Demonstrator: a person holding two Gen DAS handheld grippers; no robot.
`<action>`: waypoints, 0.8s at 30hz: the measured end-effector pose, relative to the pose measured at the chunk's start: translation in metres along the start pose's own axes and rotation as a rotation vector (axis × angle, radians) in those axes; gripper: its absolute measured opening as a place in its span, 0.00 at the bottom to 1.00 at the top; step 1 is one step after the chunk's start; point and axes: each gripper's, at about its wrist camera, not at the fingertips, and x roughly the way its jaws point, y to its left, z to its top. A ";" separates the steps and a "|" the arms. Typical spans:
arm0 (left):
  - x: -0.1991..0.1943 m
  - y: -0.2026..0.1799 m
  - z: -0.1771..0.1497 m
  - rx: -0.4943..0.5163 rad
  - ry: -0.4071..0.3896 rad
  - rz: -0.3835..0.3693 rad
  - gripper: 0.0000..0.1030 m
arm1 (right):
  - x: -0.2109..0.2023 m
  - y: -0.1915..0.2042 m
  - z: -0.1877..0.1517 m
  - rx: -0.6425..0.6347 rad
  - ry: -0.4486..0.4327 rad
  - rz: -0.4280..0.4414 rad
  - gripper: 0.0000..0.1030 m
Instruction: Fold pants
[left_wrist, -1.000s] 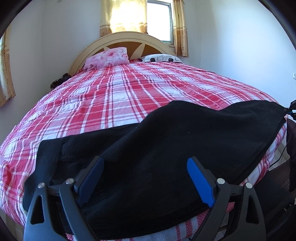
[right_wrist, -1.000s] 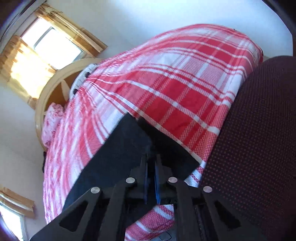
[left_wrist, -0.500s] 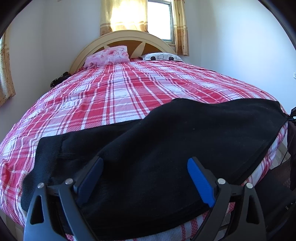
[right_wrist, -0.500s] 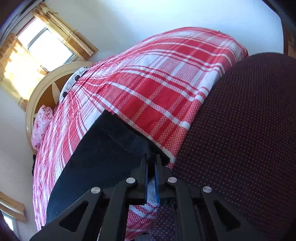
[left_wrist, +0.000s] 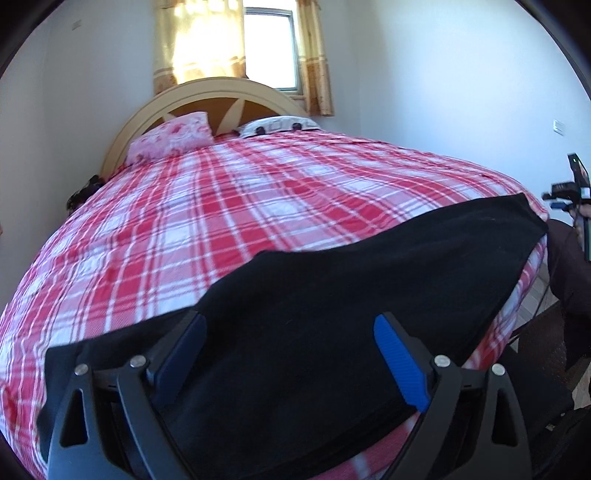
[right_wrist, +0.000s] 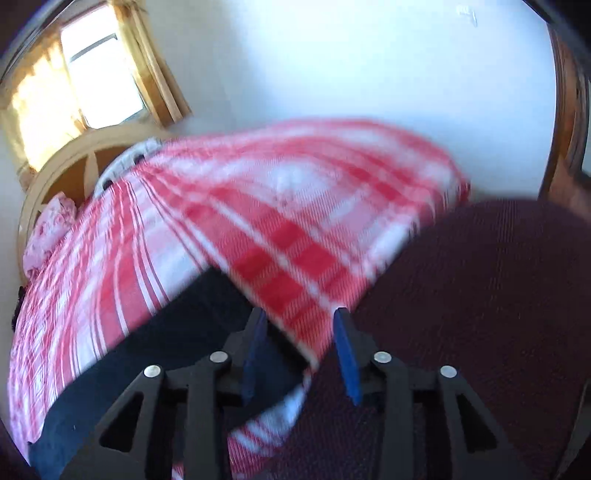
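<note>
The black pants (left_wrist: 332, 314) lie flat along the near edge of the red plaid bed (left_wrist: 240, 221). My left gripper (left_wrist: 290, 354) is open, its blue pads wide apart just above the cloth, holding nothing. In the blurred right wrist view the pants (right_wrist: 147, 350) lie at lower left. My right gripper (right_wrist: 299, 354) is open and empty at the pants' end by the bed's corner. The right gripper also shows far right in the left wrist view (left_wrist: 570, 195).
A pink pillow (left_wrist: 173, 138) and a white pillow (left_wrist: 277, 125) lie by the wooden headboard (left_wrist: 207, 96). A dark maroon dotted surface (right_wrist: 480, 314) is close on the right of the bed corner. White walls surround the bed.
My right gripper has opened and let go of the pants' end, and it has swung away to the right. The pants' end now lies flat on the bed. The left gripper stays open.
</note>
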 end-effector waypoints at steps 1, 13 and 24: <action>0.004 -0.007 0.005 0.012 0.000 -0.008 0.92 | -0.002 0.003 0.003 -0.017 -0.021 0.032 0.39; 0.042 -0.060 0.018 0.018 0.041 -0.046 0.92 | 0.049 0.039 0.003 -0.202 0.061 0.212 0.05; 0.044 -0.064 0.007 0.016 0.050 -0.038 0.92 | 0.058 0.019 0.004 -0.167 0.077 0.188 0.03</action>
